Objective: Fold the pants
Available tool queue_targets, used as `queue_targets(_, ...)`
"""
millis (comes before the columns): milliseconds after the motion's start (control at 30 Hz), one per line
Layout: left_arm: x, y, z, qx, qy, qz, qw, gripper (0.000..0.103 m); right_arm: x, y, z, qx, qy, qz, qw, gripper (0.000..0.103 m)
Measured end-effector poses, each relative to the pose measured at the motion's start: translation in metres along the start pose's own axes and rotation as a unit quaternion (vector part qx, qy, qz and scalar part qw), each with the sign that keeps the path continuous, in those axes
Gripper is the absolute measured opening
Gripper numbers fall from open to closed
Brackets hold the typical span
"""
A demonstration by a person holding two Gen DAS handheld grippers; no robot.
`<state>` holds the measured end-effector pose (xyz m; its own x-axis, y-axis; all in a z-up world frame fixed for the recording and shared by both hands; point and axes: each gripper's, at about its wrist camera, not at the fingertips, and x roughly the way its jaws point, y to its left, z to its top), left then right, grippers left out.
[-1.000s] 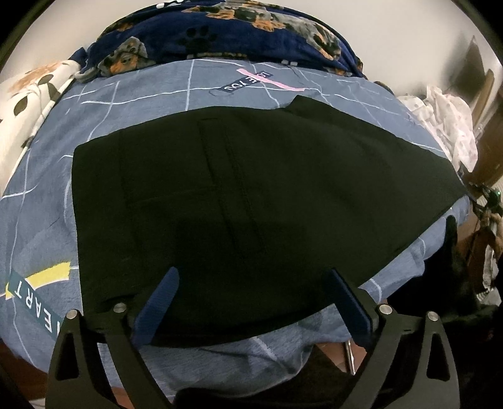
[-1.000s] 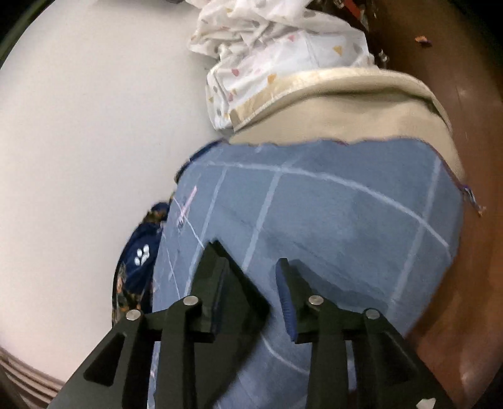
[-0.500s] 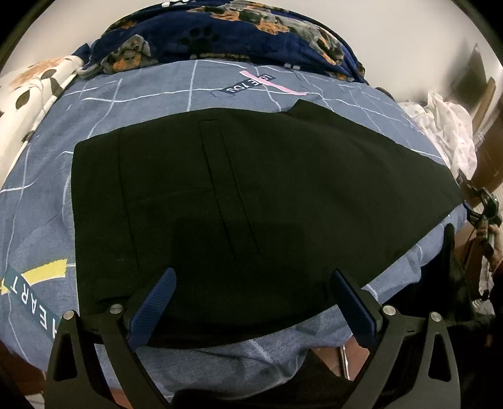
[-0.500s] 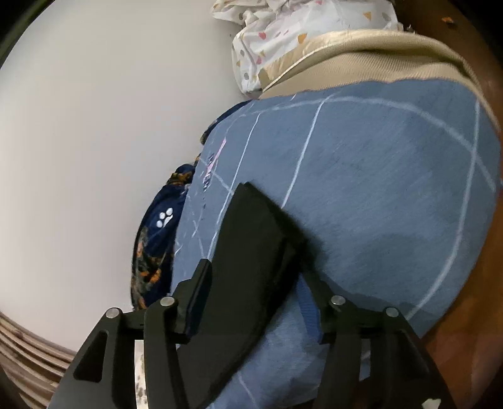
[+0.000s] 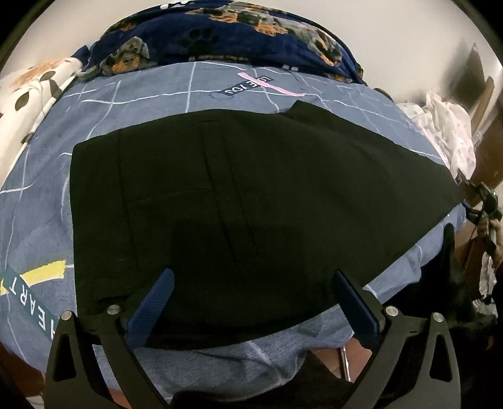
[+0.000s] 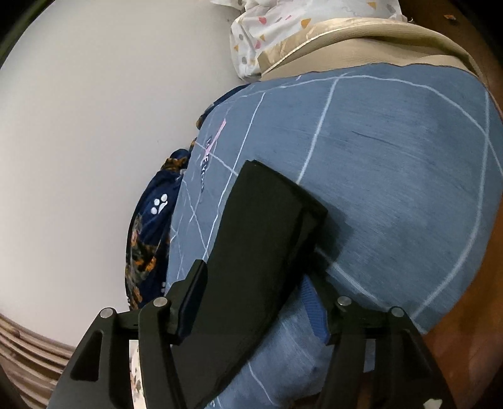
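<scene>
Two grippers are in my feeds, and both sit at the near edge of the bed. My left gripper (image 5: 251, 302) has its blue-padded fingers (image 5: 151, 306) spread wide, hovering over the flat black fabric pants (image 5: 251, 195), which lie spread across the blue grid-lined bedsheet (image 5: 41, 201) straight ahead of it and run off to its right. I cannot tell whether those pads touch the cloth. My right gripper (image 6: 254, 295) stands partly apart with one end of the black pants (image 6: 264, 245) passing between its fingers; the left finger lies against the fabric, while the right blue pad (image 6: 314, 306) sits just beside it, so I cannot say it is clamped.

Beyond the left gripper, past the far edge of the pants, a navy fleece blanket with dog and paw prints (image 5: 226, 34) is heaped against the pale wall (image 5: 408, 41). To its left is a white pillow with brown spots (image 5: 28, 91); to its right, crumpled white cloth (image 5: 449, 129). Ahead of the right gripper the bedsheet (image 6: 393, 163) ends at a tan mattress edge (image 6: 377, 47) with a white, colour-speckled cloth (image 6: 283, 28) bunched beyond it. Brown wooden floor (image 6: 471, 314) shows to the right.
</scene>
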<state>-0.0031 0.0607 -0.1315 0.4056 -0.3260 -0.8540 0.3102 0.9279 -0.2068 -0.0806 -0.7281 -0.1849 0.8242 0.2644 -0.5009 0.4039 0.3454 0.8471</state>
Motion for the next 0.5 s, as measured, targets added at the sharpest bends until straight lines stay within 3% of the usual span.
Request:
queue_targets(100, 0.000, 0.001, 0.000, -0.002, -0.001, -0.002, 1.0000, 0.100, 0.007, 0.007, 0.001, -0.003, -0.005, -0.007, 1.000, 0.057)
queue_targets(200, 0.000, 0.000, 0.000, -0.003, -0.001, -0.002, 1.0000, 0.101, 0.014, 0.019, 0.001, -0.040, -0.012, -0.048, 0.998, 0.052)
queue_targets(267, 0.000, 0.000, 0.000, -0.002, -0.001, -0.001, 1.0000, 0.101, 0.017, 0.023, 0.002, -0.049, -0.011, -0.072, 0.996, 0.038)
queue_targets(300, 0.000, 0.000, 0.000, -0.002, -0.001, -0.001, 1.0000, 0.101, 0.019, 0.022, 0.004, -0.049, -0.006, -0.085, 0.995, 0.021)
queue_targets(333, 0.000, 0.000, 0.000, -0.002, -0.001, -0.001, 1.0000, 0.101, 0.020, 0.021, 0.005, -0.048, -0.001, -0.092, 0.995, 0.014)
queue_targets(500, 0.000, 0.000, 0.001, -0.004, -0.001, -0.002, 1.0000, 0.101, 0.014, 0.027, -0.001, -0.065, -0.003, -0.089, 0.994, 0.013)
